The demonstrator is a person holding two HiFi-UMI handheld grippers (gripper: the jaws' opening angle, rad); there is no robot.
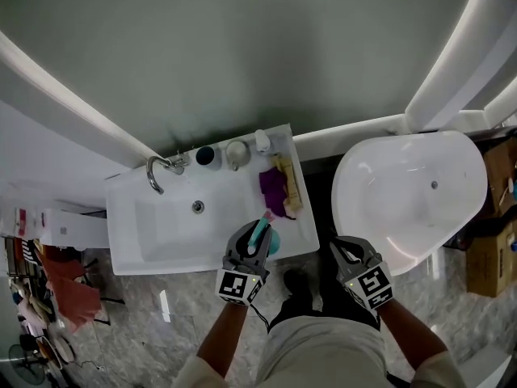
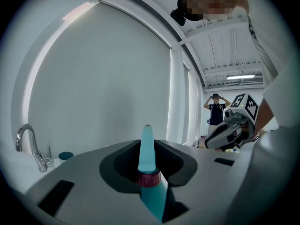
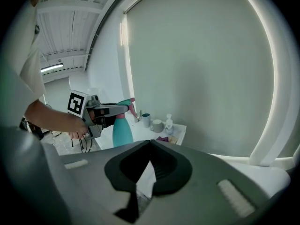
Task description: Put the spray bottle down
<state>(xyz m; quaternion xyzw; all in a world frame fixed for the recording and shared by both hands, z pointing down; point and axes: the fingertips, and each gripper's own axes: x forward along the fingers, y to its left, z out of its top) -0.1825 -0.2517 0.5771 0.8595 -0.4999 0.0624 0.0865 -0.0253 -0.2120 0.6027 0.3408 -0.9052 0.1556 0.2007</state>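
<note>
Bottle [image 1: 272, 243] stands upright, pinched at its neck by the left gripper [image 1: 254, 241], over the sink's [image 1: 153, 233] near right corner. Right gripper [image 1: 346, 253] is closed on nothing, farther right.

Surface: a white sink counter [image 1: 129, 249] with the basin sunk into its left and middle part.
Far left: a chrome faucet [image 1: 157, 172] stood at the back edge.
Far edge, left to right: a dark cup [image 1: 207, 156], a grey mug [image 1: 236, 152], a small white bottle [image 1: 262, 141].
Right ledge: a purple cloth [image 1: 273, 187] lay touching a yellow item [image 1: 288, 186] on its right.
</note>
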